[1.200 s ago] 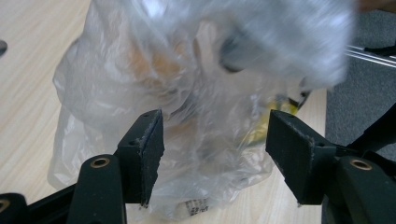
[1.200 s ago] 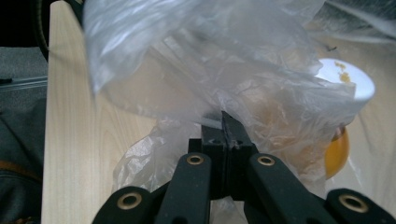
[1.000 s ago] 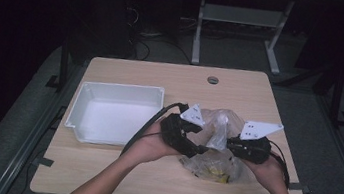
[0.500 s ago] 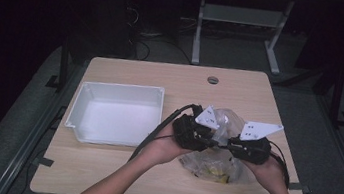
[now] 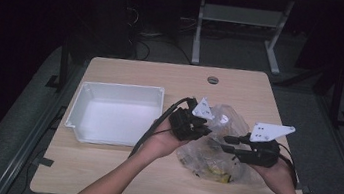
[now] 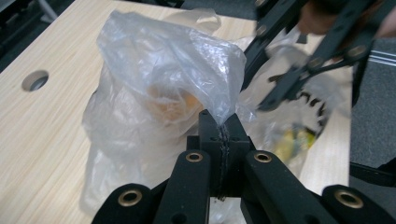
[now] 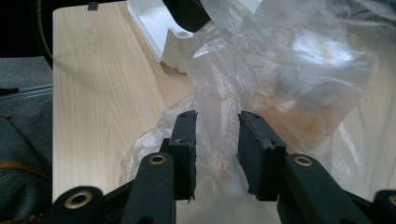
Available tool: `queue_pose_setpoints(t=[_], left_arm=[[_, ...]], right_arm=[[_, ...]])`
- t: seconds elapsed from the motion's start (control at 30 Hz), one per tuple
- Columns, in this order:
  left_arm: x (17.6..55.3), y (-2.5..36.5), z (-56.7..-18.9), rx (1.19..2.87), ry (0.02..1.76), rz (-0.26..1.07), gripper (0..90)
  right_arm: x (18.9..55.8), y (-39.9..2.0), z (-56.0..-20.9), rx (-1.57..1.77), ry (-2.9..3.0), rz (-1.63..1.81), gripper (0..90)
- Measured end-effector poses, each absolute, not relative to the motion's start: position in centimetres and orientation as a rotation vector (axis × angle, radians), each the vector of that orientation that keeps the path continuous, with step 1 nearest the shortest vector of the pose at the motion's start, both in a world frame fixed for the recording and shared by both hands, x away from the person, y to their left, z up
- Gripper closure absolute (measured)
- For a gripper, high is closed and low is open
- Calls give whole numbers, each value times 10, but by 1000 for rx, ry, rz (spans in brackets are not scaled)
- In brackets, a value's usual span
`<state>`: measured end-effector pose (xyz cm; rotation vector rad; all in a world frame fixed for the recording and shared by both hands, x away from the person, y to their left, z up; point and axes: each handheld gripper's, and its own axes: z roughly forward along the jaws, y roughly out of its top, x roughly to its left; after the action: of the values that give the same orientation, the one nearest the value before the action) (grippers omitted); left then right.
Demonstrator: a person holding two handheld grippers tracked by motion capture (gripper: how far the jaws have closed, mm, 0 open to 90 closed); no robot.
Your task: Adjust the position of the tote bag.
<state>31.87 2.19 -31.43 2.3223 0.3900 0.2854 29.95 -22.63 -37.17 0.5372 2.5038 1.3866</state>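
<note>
Near the table's (image 5: 99, 173) right front edge, my left gripper (image 6: 223, 135) pinches the clear plastic bag (image 5: 213, 153) while my right gripper (image 7: 215, 140), jaws just opening, straddles its film, white tray (image 5: 115, 112) alongside, bare wood beyond.

Bag (image 6: 154, 93) contents are veiled by crumpled film: an orange mass at centre of the left gripper view and a yellow item (image 6: 294, 140) at right stay unidentifiable. Right gripper (image 6: 280, 93), upper right, is blurred. Tray (image 7: 159, 28) is cut off by the top edge.
</note>
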Motion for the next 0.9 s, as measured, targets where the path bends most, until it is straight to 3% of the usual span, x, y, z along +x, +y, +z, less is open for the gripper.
queue_pose_setpoints(t=[0.43, 0.9], left_arm=[[334, 46, -322, 2338, 483, 259, 900], [349, 64, -332, 2371, 565, 272, 900]], right_arm=[[300, -255, -351, 592, 2446, 1379, 533], [322, -272, -355, 723, 2437, 1316, 480]])
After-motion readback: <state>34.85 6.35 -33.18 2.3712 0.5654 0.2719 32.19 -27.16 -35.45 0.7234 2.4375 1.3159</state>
